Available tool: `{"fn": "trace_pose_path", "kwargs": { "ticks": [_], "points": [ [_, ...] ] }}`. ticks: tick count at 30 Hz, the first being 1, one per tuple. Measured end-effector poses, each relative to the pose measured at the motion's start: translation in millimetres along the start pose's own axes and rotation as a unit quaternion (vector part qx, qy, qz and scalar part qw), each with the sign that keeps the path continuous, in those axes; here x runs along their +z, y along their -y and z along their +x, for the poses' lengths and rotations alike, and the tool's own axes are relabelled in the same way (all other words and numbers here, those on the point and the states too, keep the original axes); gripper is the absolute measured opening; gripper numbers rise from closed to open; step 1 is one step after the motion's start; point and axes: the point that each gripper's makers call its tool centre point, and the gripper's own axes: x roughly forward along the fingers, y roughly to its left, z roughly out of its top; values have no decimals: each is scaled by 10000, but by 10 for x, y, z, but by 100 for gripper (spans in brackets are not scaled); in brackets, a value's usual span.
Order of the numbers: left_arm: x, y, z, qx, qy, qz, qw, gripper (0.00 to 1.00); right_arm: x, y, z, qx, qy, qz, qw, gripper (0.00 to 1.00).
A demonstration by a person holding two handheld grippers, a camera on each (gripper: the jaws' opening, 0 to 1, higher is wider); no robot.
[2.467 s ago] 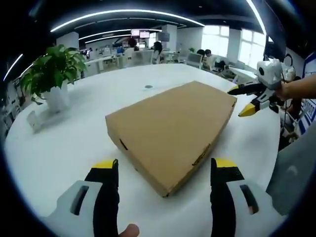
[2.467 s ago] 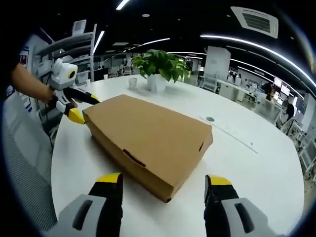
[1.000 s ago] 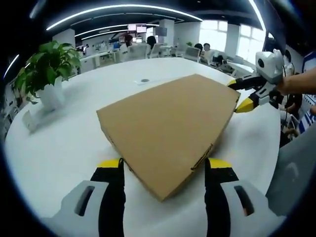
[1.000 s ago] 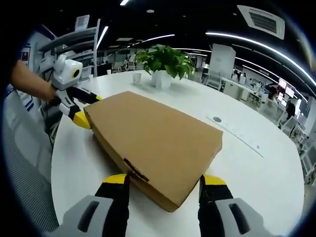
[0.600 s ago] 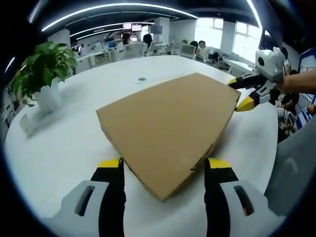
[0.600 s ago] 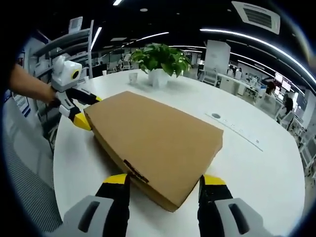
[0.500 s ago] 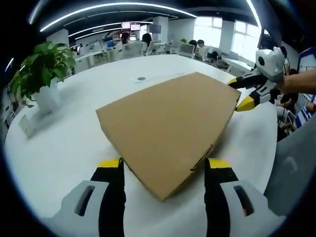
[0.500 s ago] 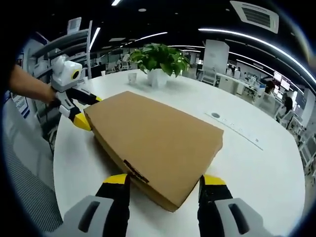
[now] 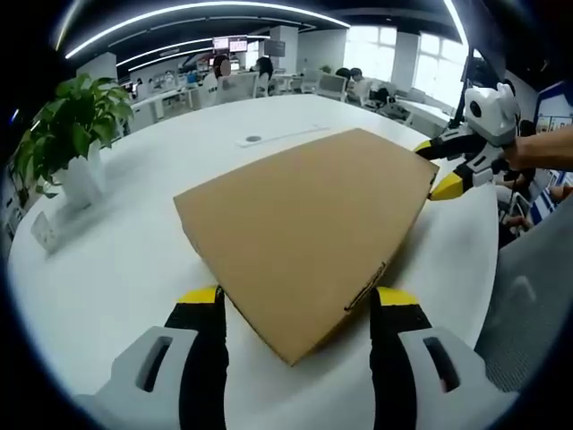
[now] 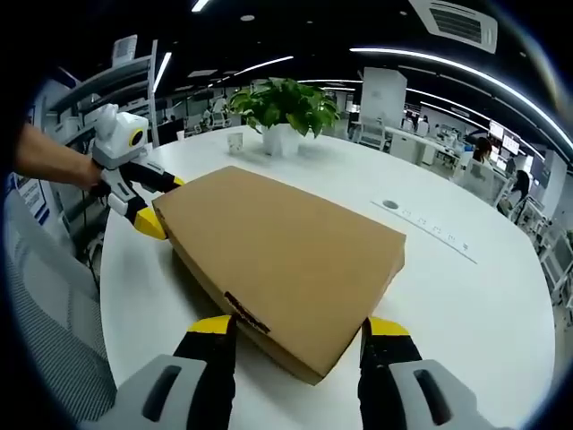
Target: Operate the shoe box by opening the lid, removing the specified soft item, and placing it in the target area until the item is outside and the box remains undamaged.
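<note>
A closed brown cardboard shoe box (image 9: 309, 237) is seen lying flat on a round white table (image 9: 107, 269), lid down, nothing of its contents visible. In the left gripper view the left gripper (image 9: 295, 309) is held at one corner of the box, its yellow-tipped jaws spread apart with the corner sitting between them; whether the tips touch the cardboard cannot be told. The right gripper (image 9: 443, 170) is seen at the far corner in that view, jaws apart around the box edge, held by a hand (image 9: 528, 152) cut off at the frame edge. In the right gripper view the box (image 10: 286, 242) corner is likewise framed by the parted jaws of the right gripper (image 10: 300, 336), contact unclear, and the left gripper (image 10: 148, 202) is seen at the opposite corner. A potted plant (image 10: 285, 112) in a white pot stands on the table beyond the box, well apart from it. A small round grommet (image 9: 253, 139) is set in the tabletop. Office desks and people in the background are blurred.
</note>
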Motion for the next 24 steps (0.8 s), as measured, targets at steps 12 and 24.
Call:
{"fn": "trace_pose_path", "kwargs": {
  "ticks": [12,24],
  "points": [
    [-41,-59,-53,-106,-84,102,9999,63,10,-127,9,-145,1,65,9999,52],
    [-129,-142,-160,-206,-121,189,9995,62,17,-315,15,-261,24,136,9996,52]
  ]
}}
